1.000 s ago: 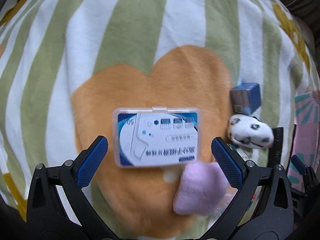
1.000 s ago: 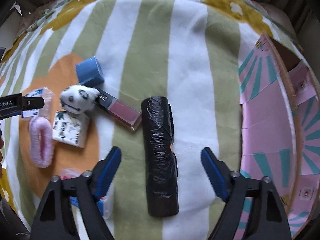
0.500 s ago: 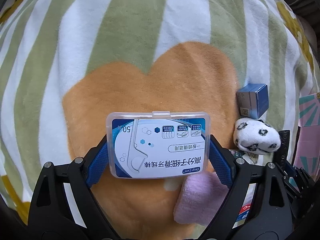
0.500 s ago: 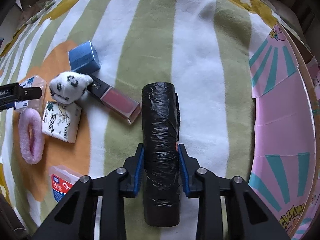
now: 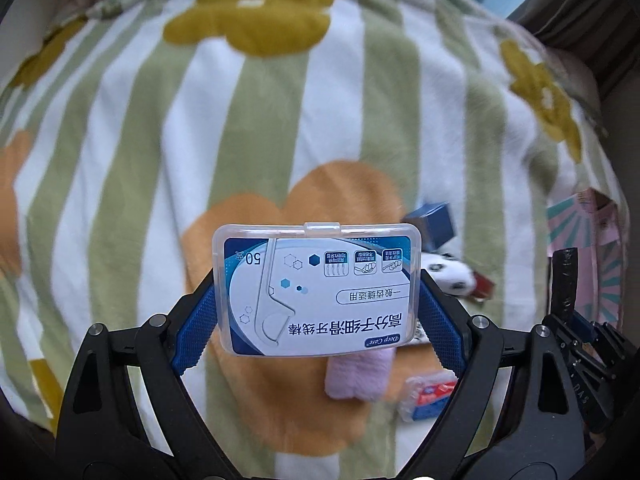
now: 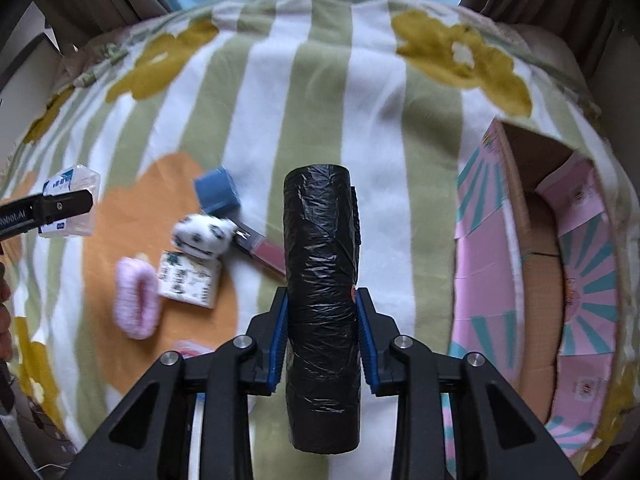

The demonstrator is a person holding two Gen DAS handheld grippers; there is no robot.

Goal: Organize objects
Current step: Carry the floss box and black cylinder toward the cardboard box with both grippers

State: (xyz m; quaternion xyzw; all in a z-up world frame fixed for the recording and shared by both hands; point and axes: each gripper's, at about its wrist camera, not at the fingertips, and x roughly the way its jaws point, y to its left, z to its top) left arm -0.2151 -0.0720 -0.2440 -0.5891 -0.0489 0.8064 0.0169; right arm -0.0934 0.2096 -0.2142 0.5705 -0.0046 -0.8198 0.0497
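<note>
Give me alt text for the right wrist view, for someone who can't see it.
The right gripper clamps a black bag roll above a striped blanket. A pink box sits open at right; small items, including a blue cube, lie at left.

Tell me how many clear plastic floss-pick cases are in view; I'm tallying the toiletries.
2: one floss-pick case clamped in the left gripper, and a smaller red-and-blue-labelled case lying on the blanket beside the pink scrunchie. Others may be hidden.
</note>
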